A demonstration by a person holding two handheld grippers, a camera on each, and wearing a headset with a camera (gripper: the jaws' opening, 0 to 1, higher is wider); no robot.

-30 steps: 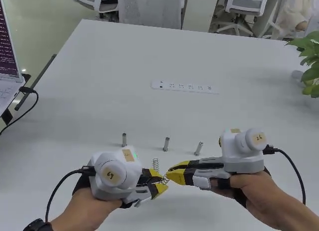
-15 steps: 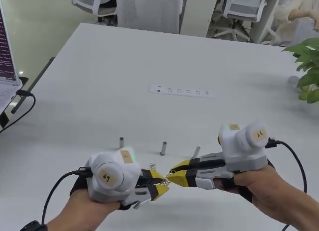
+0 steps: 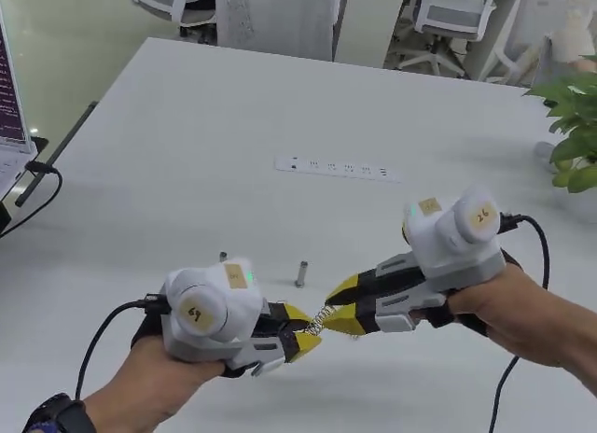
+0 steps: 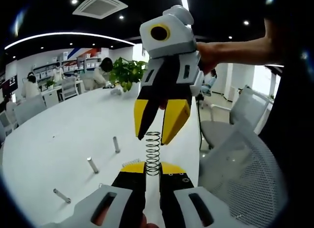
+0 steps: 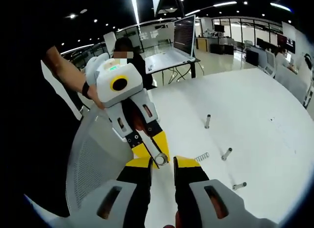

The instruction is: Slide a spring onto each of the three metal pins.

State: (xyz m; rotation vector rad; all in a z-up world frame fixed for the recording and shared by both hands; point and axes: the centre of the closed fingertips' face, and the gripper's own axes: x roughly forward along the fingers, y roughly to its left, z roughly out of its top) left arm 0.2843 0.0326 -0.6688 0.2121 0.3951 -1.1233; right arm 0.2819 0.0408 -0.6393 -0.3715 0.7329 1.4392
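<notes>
While both grippers hover over white table (image 3: 280,97), tips facing, I read left gripper (image 4: 153,168) jaws clamped on one end of spring (image 4: 153,150); right gripper (image 5: 161,163) jaws parted, flanking its free end, contact unclear to me. Spring held in air, bridging both tips. In right gripper view, three metal pins on table beyond: far pin (image 5: 207,121), middle pin (image 5: 226,153), near pin (image 5: 239,185), none carrying spring. Loose second spring (image 5: 201,156) lies just beside middle pin.

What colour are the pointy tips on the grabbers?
Yellow. The right gripper shows it best in the left gripper view.
</notes>
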